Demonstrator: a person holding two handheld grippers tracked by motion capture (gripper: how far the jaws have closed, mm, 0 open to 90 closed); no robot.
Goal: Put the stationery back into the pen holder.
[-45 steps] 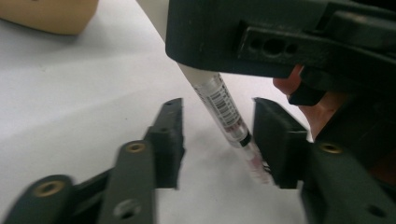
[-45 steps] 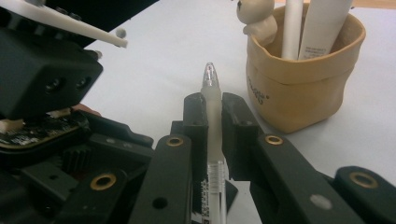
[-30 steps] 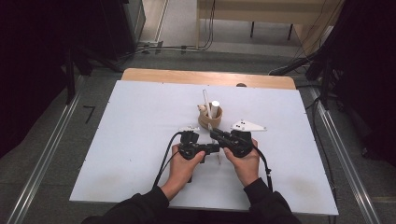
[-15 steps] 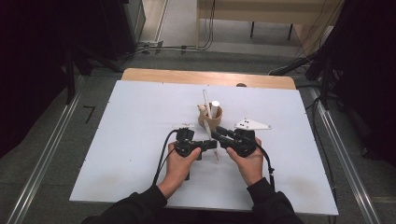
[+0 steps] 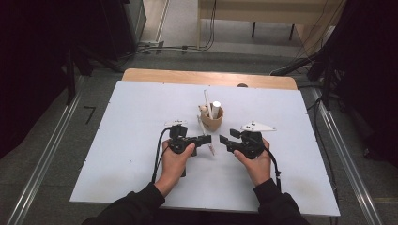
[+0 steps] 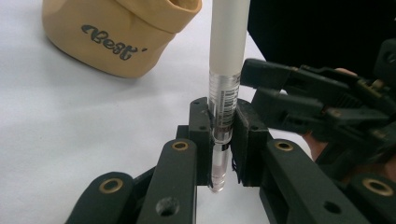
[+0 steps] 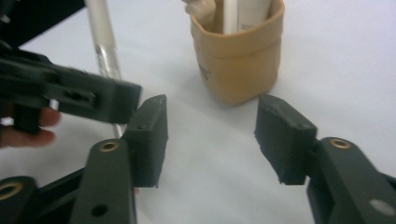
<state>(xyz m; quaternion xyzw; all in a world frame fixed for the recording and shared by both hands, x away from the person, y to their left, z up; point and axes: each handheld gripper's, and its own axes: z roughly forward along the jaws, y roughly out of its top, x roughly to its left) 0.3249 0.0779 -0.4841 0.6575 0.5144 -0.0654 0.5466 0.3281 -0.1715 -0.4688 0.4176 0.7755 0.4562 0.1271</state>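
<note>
**Pen clamped in the left jaws, right jaws spread beside it**

The white pen (image 6: 227, 70) stands nearly upright between the two black pads of the left gripper (image 6: 223, 140), which are clamped on its clear lower barrel just below a barcode label. The pen's tip hangs a little beneath the pads, above the white surface (image 6: 70, 130). From the high view the pen (image 5: 205, 134) shows as a thin pale stick slanting past the front of the left gripper (image 5: 205, 139), just in front of the cup.

The right gripper (image 7: 210, 137) has its jaws apart with nothing between them; they have just been opening. In its own view the pads frame bare surface, with the pen (image 7: 105, 42) and the other gripper's black jaw off to the left side. From above, the right gripper (image 5: 224, 140) faces the left one across a small gap, each held in one of the person's hands, the forearms in dark sleeves.

The tan cup (image 5: 212, 119) sits just behind the two grippers, near the middle of the surface. It carries dark lettering on its side, its rim is rolled over, and it holds a few pale upright items, among them a white cylinder and a long thin stick. Beyond the surface's far edge a strip of wooden tabletop (image 5: 206, 77) shows.
</note>
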